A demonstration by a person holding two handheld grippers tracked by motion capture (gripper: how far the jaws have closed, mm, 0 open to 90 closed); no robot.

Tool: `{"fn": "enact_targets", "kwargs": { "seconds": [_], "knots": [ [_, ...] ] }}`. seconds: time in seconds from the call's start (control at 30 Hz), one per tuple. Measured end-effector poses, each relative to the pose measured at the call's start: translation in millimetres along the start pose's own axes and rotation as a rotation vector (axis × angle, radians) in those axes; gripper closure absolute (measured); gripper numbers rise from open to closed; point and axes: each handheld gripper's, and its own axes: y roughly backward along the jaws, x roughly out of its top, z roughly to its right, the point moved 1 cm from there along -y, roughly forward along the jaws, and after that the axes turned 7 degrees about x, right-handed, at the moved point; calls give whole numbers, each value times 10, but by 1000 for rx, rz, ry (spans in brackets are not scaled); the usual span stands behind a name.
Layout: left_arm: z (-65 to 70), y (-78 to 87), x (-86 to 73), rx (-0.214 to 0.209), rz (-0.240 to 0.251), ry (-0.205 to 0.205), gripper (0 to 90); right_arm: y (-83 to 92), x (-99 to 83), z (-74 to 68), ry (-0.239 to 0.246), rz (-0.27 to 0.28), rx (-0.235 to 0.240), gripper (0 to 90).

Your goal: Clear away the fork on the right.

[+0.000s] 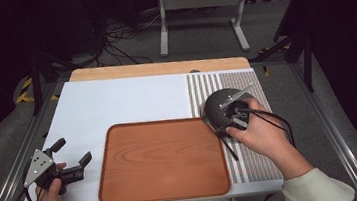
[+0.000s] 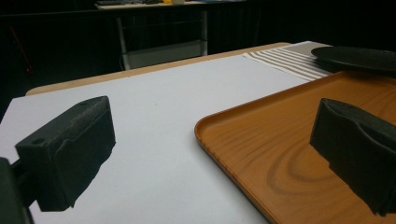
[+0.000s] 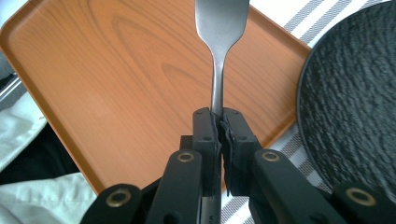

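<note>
Left gripper (image 1: 71, 154) held low at the wooden tray's (image 1: 162, 160) left edge, jaws spread wide and empty, pointing toward the tray's far side; left hand (image 1: 51, 197) wrapped around the body, forearm entering from the bottom. Right gripper (image 3: 219, 122) just past the tray's right far corner, jaws pressed tight on a metal utensil handle (image 3: 217, 88); right hand (image 1: 260, 134) curled over it, light-sleeved forearm angled in from the lower right.
</note>
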Motion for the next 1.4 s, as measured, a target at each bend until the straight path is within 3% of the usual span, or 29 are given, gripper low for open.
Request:
{"fn": "enact_targets", "kwargs": {
  "seconds": [0.13,0.33,0.5,0.63,0.87,1.17,1.4],
  "knots": [
    [-1,-1,-1,0,-1,0,5,-56,27,-27,3,-7,13,847],
    [-1,-1,-2,-1,-2,-1,4,-178,62,-55,-34,-9,19,847],
    [-2,-3,-2,-2,-2,-1,5,-290,69,-63,-126,-28,25,847],
    [0,-4,-1,-4,-2,-2,4,-371,73,-65,-176,-47,12,847],
    [-2,-4,-1,-4,-1,-2,4,-544,97,-35,-238,-105,34,846],
    [-8,-2,-1,-2,1,-1,4,-707,104,-4,-294,-164,49,846],
    [-9,-4,-3,0,3,1,4,-822,84,11,-307,-203,52,845]
  ]
}}
